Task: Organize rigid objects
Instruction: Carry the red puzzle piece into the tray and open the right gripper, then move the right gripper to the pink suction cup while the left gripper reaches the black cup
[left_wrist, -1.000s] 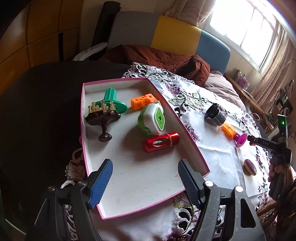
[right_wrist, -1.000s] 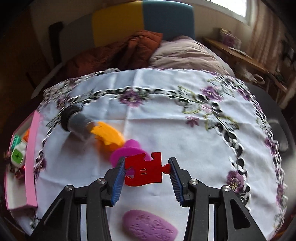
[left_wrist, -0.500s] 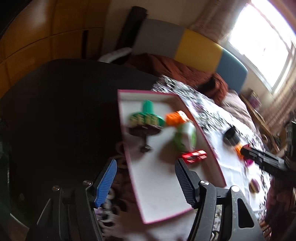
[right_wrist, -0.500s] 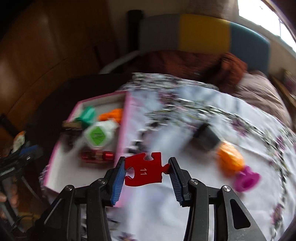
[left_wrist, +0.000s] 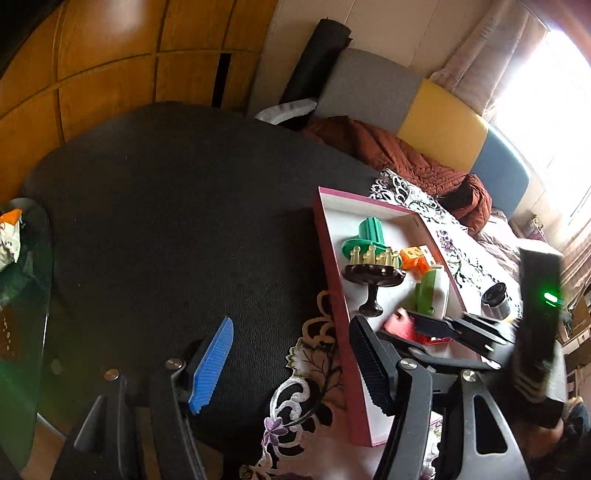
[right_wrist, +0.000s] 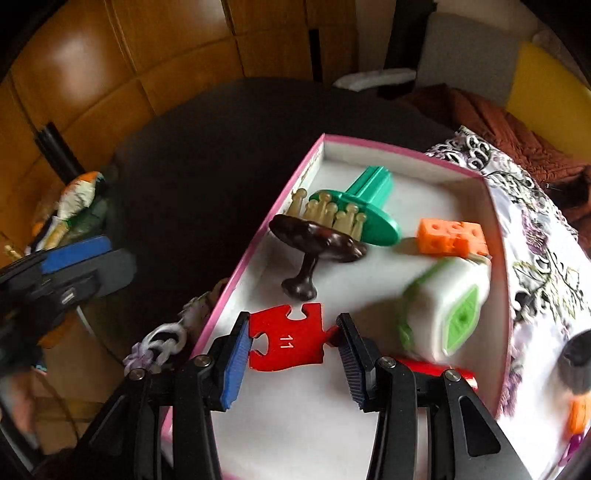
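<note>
Right tongs (right_wrist: 291, 341) grip the red puzzle piece (right_wrist: 286, 341) over the pink-rimmed tray (right_wrist: 240, 273), near its table-edge end, not yet released. Left tongs (left_wrist: 291, 369) open, empty. Tray already holds several toys; grey cylinder (left_wrist: 496, 301) remains on the cloth.
</note>
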